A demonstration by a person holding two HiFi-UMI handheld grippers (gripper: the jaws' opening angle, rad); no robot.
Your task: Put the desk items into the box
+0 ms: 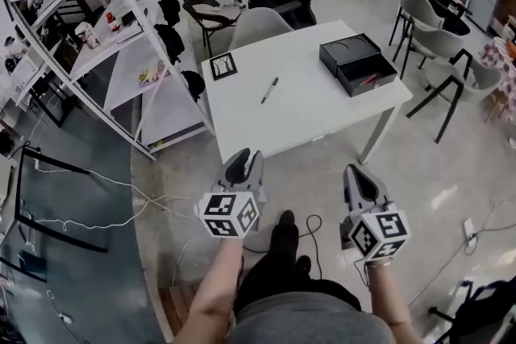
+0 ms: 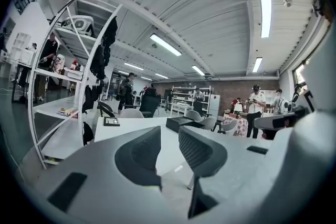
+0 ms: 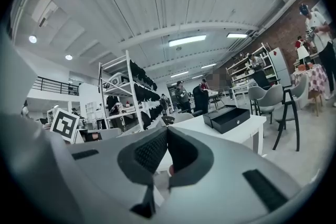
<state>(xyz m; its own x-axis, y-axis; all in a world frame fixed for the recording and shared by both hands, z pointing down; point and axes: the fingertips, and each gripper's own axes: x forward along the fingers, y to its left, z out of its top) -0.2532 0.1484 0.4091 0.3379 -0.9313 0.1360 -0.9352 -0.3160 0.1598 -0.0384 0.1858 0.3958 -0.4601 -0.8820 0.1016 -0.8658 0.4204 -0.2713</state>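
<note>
Left tool (image 1: 244, 159): jaws part-open, a narrow gap, nothing between the pads in the left gripper view (image 2: 169, 136). Right tool (image 1: 359, 173): jaws closed tip to tip (image 3: 165, 134). A small reddish spot shows low behind the pads; too small to tell what it is.

Both tools point roughly level at the tabletop (image 1: 322, 121), side by side, short of its near edge and over the floor. Neither touches anything.

Pen (image 1: 269, 89) lies loose near the middle of the tabletop, angled, well apart from both tools. Black box (image 1: 359, 63) sits at the far right corner. It looks like two black parts touching: a flat-topped one behind, and an open tray in front with something red inside. Pen and box are apart.

A card with a square marker (image 1: 223, 65) lies flat at the far left corner. A grey chair (image 1: 258, 26) stands behind the tabletop, a white shelf rack (image 1: 121, 36) to its left, and cables (image 1: 121, 197) run across the floor.
</note>
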